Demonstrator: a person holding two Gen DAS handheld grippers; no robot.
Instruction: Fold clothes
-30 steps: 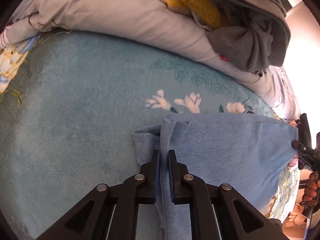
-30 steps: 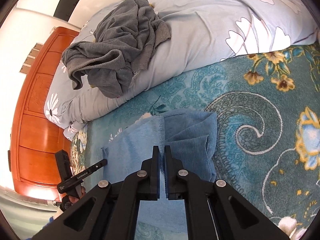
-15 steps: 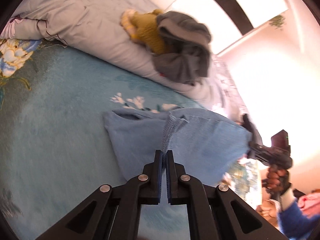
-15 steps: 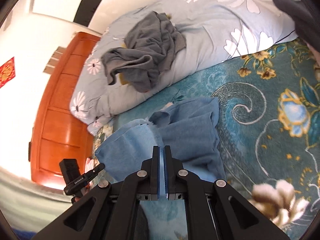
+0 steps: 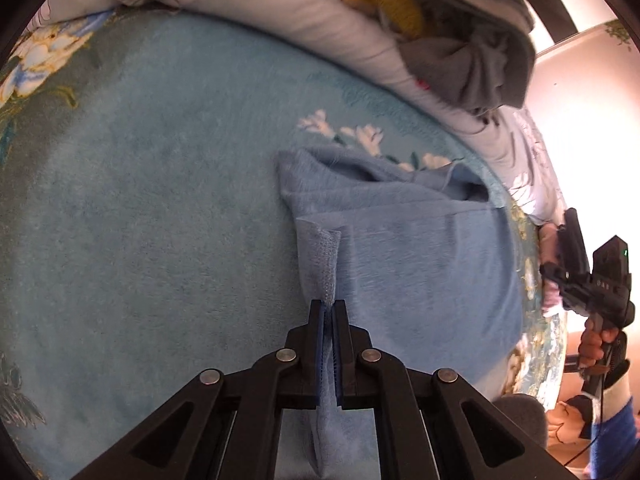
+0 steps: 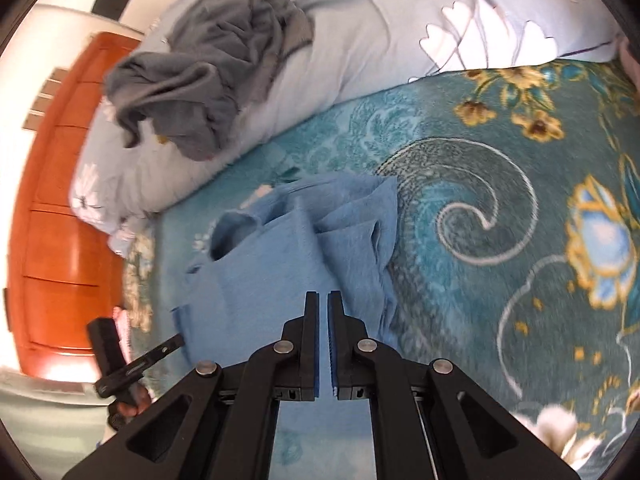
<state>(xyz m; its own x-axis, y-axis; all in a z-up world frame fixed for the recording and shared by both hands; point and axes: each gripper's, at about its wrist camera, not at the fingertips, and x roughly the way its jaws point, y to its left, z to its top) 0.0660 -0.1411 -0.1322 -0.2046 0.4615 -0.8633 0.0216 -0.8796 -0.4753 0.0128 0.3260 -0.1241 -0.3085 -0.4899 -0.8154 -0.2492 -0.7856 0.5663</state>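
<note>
Garment [image 5: 404, 264] on blanket [image 5: 152, 208] ahead of my left jaws, spreading right. Quilt [image 5: 280, 4] beyond it, clothes pile [image 5: 472, 40] on top.

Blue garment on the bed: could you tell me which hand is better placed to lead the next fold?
Probably left: the left gripper pinches the blue garment by its hemmed edge; the right gripper shows no cloth between its shut jaws.

My grippers' black fingers [image 5: 346, 324] look matt plastic. The blue garment [image 5: 420, 264] is soft fleecy cloth, the blanket [image 6: 460, 208] plush, the headboard [image 6: 60, 200] glossy varnished wood.
</note>
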